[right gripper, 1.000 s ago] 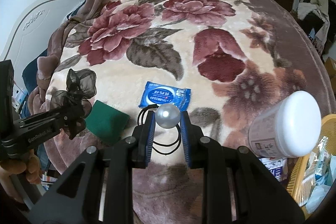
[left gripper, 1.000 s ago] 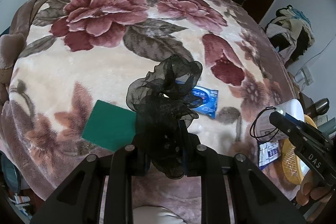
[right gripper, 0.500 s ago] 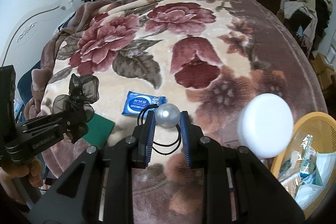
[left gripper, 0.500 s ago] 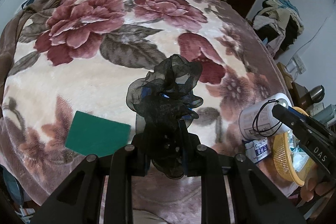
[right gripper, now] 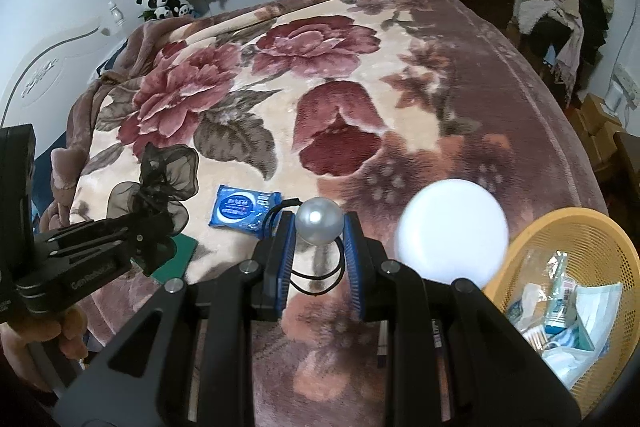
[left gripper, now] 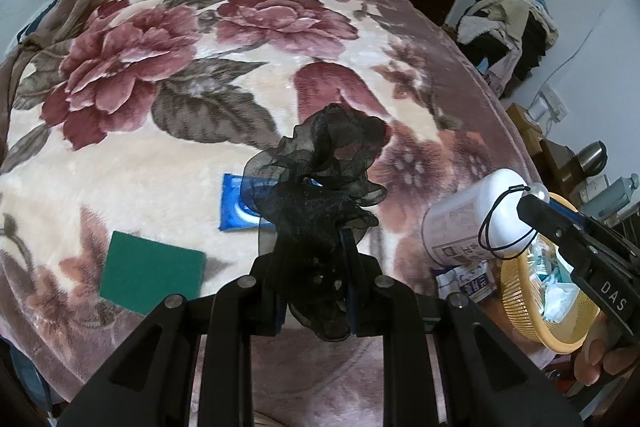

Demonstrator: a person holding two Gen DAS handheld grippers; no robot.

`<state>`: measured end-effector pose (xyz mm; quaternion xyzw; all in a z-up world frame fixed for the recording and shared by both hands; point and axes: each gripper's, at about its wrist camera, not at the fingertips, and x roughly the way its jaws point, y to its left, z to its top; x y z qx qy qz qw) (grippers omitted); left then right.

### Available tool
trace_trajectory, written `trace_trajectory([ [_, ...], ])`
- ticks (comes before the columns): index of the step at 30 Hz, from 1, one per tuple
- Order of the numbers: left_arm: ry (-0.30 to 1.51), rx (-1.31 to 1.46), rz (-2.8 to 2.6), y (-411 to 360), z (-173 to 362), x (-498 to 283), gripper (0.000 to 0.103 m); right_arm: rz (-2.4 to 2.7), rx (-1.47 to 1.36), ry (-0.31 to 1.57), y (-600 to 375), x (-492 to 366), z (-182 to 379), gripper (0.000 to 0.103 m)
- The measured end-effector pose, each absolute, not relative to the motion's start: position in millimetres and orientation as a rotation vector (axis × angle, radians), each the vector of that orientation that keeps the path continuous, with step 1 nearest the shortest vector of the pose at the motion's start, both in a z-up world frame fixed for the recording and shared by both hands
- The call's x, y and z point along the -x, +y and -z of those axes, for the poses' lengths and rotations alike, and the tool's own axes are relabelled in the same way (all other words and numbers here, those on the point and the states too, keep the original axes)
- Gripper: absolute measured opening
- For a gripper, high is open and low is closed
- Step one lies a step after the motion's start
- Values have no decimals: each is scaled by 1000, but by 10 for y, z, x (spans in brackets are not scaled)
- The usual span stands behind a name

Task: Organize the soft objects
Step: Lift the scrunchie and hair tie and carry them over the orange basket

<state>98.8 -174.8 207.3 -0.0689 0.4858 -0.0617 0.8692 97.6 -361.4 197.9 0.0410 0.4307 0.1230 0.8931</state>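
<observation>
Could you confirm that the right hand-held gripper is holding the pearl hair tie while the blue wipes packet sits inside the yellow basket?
Not quite: the right wrist view shows the blue wipes packet lying on the floral blanket, not in the yellow basket. The right hand-held gripper does hold the pearl hair tie.

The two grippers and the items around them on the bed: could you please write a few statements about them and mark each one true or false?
1. The left gripper is shut on the black organza scrunchie. True.
2. The right gripper is open and holds nothing. False: it is shut on the pearl hair tie, with the black elastic loop hanging below the pearl.
3. The blue wipes packet lies flat on the floral blanket. True.
4. The green sponge is inside the yellow basket. False: it lies on the blanket, and the basket holds packets and a face mask.
5. The white jar stands next to the basket. True.
</observation>
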Motion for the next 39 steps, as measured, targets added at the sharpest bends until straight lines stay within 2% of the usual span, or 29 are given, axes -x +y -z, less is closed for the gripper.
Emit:
trace_trajectory([
  [39, 1009, -16, 399, -3361, -2301, -954, 22, -29, -227, 827, -5062, -528, -2134, 25],
])
